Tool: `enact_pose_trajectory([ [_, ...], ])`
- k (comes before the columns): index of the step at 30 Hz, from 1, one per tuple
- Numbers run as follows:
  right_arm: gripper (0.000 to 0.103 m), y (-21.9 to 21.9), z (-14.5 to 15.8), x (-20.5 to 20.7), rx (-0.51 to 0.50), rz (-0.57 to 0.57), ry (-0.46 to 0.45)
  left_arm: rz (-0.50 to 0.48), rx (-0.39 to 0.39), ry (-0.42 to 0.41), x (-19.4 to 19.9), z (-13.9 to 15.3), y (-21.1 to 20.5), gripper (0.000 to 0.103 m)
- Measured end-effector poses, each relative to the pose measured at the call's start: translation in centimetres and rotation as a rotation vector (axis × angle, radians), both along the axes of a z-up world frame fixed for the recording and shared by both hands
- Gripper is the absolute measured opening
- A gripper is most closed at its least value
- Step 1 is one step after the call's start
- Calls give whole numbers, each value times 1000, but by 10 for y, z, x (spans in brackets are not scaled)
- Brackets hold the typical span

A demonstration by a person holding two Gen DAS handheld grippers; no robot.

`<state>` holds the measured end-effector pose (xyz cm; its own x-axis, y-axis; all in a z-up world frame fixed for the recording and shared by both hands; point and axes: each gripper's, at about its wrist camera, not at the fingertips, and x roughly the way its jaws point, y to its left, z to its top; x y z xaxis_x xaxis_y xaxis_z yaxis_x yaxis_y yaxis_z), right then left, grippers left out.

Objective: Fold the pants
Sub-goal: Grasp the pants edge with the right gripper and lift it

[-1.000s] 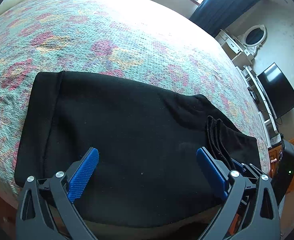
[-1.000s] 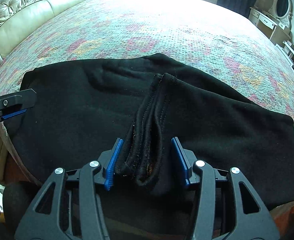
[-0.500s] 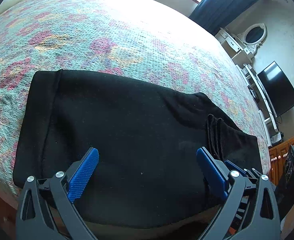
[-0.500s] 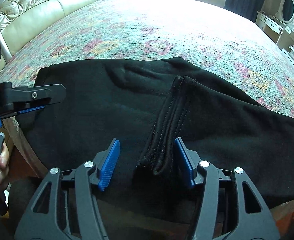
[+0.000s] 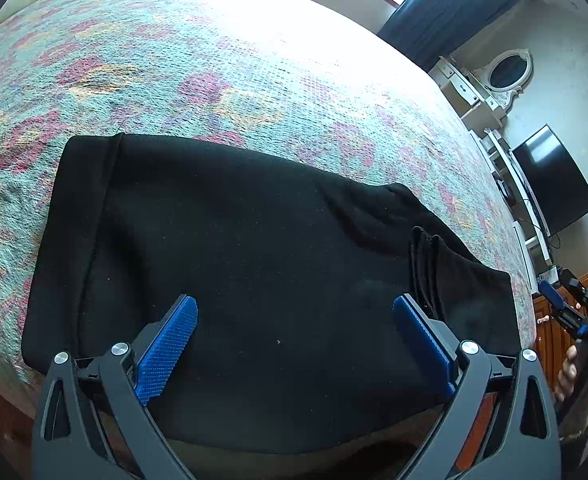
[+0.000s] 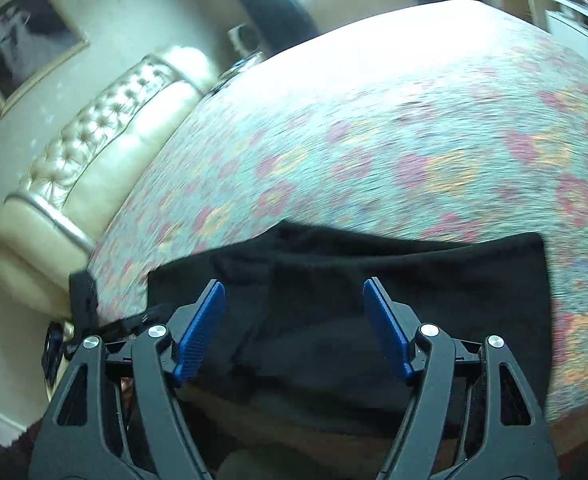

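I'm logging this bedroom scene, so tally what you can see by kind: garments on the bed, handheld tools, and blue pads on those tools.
Garments: 1, the black pants on the bedspread.
Tools: 2, left tool and right tool, both open and holding nothing.
Blue pads: 4, two per tool.
Total: 7.

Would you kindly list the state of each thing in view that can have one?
Black pants: folded, lying flat on the bed near its edge, held by neither tool.
Left tool: open, empty, over the pants.
Right tool: jaws opening, nothing between them, off the pants.
Bedspread: spread over the bed, slightly rumpled.
Television: screen dark.
Curtains: drawn aside, window bright.
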<state>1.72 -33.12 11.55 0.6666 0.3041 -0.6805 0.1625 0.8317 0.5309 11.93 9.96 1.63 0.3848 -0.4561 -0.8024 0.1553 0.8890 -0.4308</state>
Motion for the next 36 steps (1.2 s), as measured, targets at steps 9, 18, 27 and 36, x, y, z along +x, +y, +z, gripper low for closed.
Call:
enact_pose_trajectory([
  [9,71,-129,-111,1,325,-176,143,-19,10,5,-1,-2,-7,97],
  [18,26,-139,-145,10,460,-158,149,-17,12,9,-3,-2,-10,97],
  [27,54,-125,-138,-39,580,-117,171,-15,13,10,-4,-2,-11,97],
  [36,39,-86,-125,-65,379,14,256,-15,13,11,-4,-2,-11,97],
])
